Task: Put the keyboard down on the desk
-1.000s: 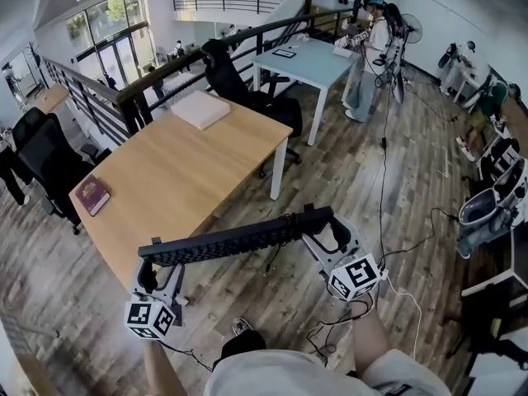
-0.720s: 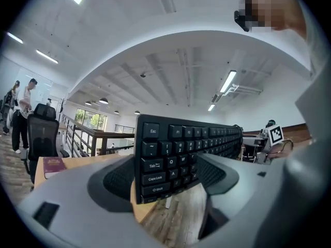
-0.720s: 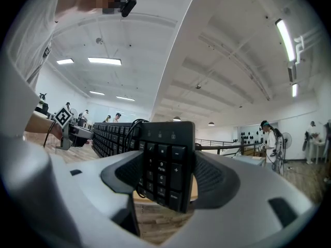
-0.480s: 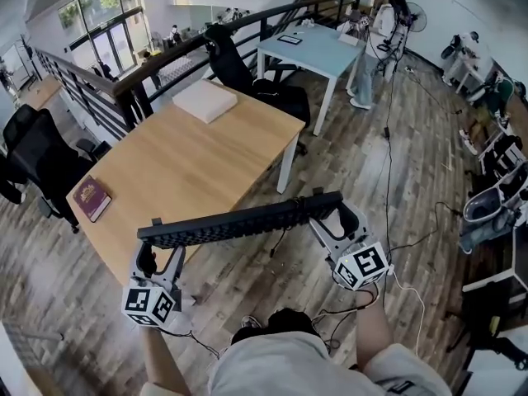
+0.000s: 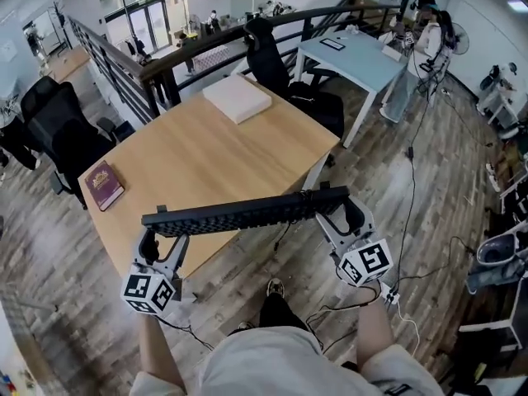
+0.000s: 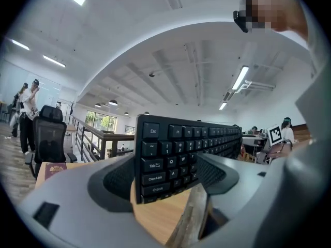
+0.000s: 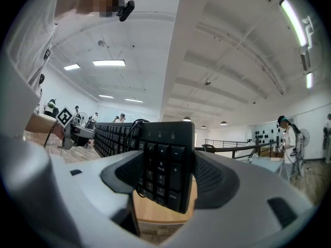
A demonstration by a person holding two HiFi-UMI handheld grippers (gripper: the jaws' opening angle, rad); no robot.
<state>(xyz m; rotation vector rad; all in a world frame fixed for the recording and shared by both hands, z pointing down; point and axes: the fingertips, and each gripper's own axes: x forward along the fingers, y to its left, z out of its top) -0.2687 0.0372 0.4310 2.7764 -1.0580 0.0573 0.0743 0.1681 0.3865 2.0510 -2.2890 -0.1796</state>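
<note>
Where it hangs before the desk (image 5: pixel 206 151), the keyboard (image 5: pixel 247 214) runs left-right.

keyboard (image 6: pixel 181 154) keys — Esc, Tab, Caps Lock

It was an open-plan office: a wooden desk (image 5: pixel 206 159), a pale table (image 5: pixel 363 60), black swivel chairs (image 5: pixel 70 139), a mezzanine railing (image 5: pixel 190 52), strip lights (image 6: pixel 240 77) overhead.

desk (image 5: pixel 206 155) middle: bare | obstacles: book (image 5: pixel 104 185) left edge, white box (image 5: pixel 237 97) far end
</note>
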